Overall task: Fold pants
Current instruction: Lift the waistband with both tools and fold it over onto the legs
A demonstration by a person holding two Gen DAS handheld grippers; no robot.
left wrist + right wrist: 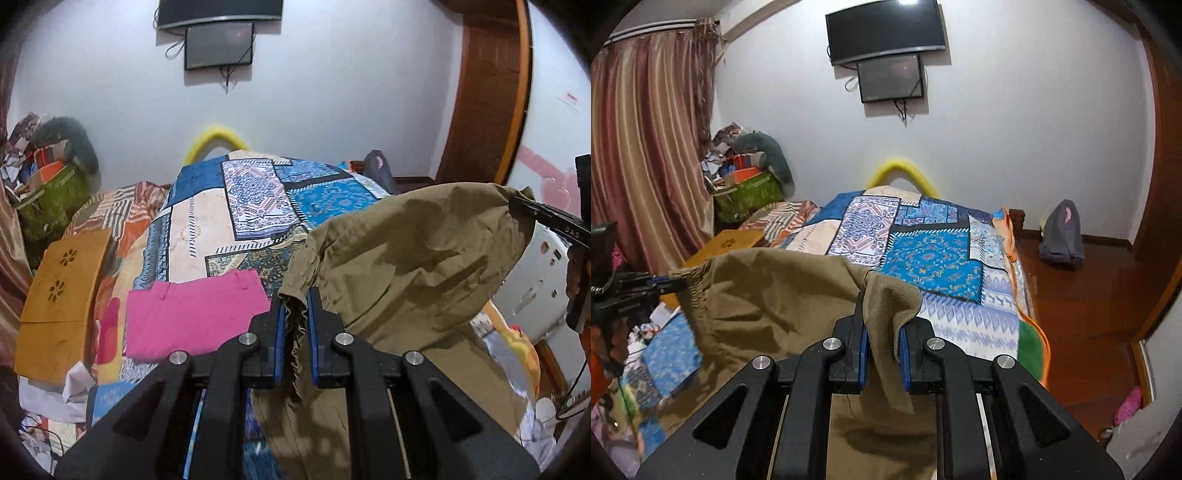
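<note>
The olive-khaki pants hang in the air above the bed, stretched between both grippers. My left gripper is shut on one frayed corner of the pants. My right gripper is shut on the other corner of the pants. In the left wrist view the right gripper shows at the far right edge, pinching the cloth. In the right wrist view the left gripper shows at the left edge, pinching the cloth. The lower part of the pants drapes down under both grippers.
A folded pink garment lies on the patchwork bedspread. An orange wooden board lies at the bed's left side. Cluttered boxes and bags stand by the curtain. A grey backpack sits on the wooden floor at right.
</note>
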